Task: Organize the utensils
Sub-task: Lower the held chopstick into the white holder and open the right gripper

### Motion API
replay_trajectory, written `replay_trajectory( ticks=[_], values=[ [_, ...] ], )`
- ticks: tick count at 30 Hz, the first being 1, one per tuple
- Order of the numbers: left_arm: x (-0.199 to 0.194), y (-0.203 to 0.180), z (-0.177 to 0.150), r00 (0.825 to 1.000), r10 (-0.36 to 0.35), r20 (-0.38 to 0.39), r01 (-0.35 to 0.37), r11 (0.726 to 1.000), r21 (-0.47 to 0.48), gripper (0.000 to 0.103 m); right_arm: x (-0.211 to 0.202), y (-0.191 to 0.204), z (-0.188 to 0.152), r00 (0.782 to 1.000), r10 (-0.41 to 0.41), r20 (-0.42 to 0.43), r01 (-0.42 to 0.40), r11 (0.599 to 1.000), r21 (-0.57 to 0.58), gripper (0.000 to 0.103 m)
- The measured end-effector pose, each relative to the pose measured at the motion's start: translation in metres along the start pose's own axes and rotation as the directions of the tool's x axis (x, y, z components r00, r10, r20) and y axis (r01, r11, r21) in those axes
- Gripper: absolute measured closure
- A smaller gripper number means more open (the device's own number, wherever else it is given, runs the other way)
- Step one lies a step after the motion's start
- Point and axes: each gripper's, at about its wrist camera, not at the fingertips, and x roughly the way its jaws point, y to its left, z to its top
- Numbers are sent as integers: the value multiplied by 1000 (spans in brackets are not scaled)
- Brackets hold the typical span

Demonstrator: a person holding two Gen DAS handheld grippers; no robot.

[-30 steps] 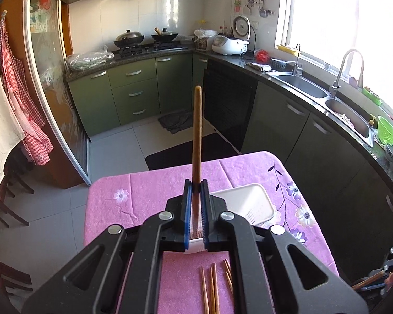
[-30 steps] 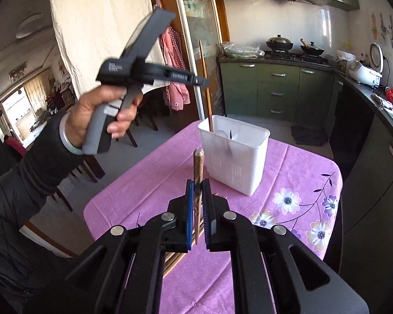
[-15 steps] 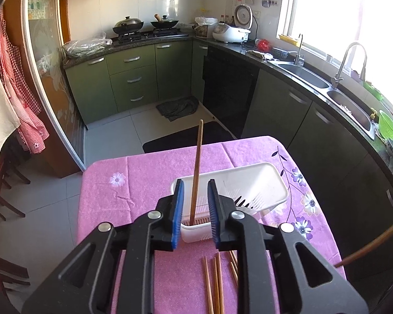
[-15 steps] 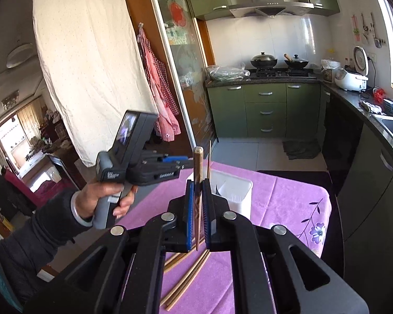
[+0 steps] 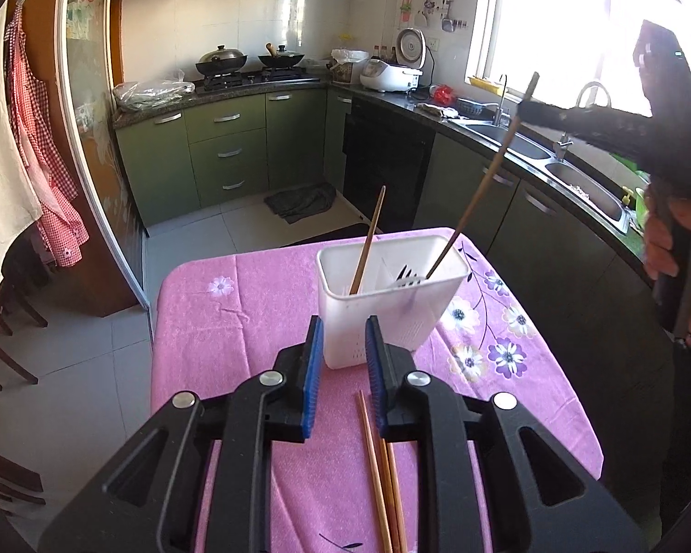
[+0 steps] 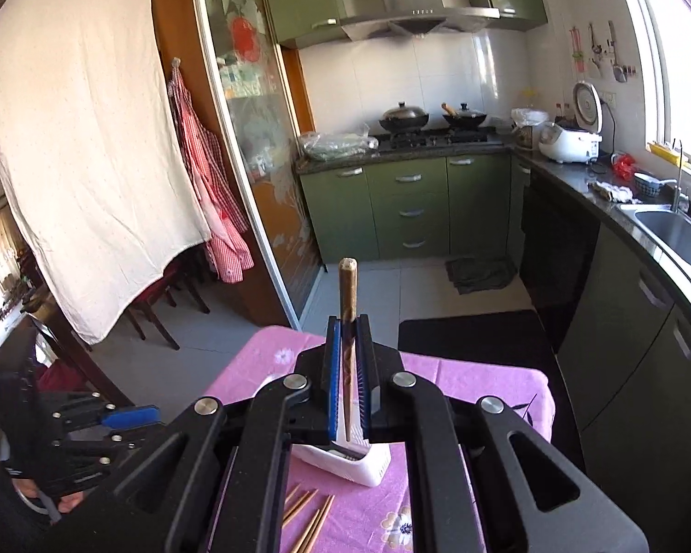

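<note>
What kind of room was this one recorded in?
A home kitchen, most likely: lidded woks sit on a gas stove, a steel double sink runs under the window, and a rice cooker stands on the counter above green cabinets.

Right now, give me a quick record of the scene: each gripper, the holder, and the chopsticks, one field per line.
left gripper: open, nothing between the pads, jaws just opened, in front of the holder
right gripper: shut on a chopstick, tip over the holder
holder: white plastic, upright on the pink tablecloth
chopstick in holder: one, leaning, released
loose chopsticks: several lying flat on the cloth, near side of the holder
</note>
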Motion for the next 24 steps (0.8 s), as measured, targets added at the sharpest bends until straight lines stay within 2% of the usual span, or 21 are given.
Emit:
replay_trajectory(
  ticks=[4, 6, 9, 11, 13, 15, 19, 24],
  values=[
    [-1, 1, -15, 1000, 0, -31, 0, 1000, 10, 85, 43, 0, -21, 996, -6, -90, 6, 1000, 1, 94],
    [1, 1, -21, 999, -4, -47, 4, 1000, 8, 85, 48, -1, -29, 995, -4, -103, 4, 1000, 4, 88],
    [7, 0, -30, 997, -12, -75, 13, 1000, 11, 85, 33, 4, -32, 997, 7, -76, -7, 1000, -8, 87],
    [12, 0, -36, 995, -19, -96, 20, 1000, 4, 85, 12, 7, -37, 998, 26, -51, -26, 1000, -1, 83],
    [19, -3, -44, 992, -30, -119, 31, 1000, 3, 85, -11, 10, -48, 999, 39, -37, -39, 999, 1, 77],
    [28, -7, -52, 989, -37, -142, 38, 999, 1, 85, -25, 14, -67, 997, 49, -52, -49, 999, 1, 77],
    [58, -15, -74, 973, -44, -226, 44, 999, -4, 85, -24, 16, -121, 984, 62, -166, -61, 998, 13, 72],
    [98, -23, -96, 945, -40, -326, 39, 999, -10, 85, 10, 15, -197, 934, 62, -352, -54, 998, 32, 72]
  ],
)
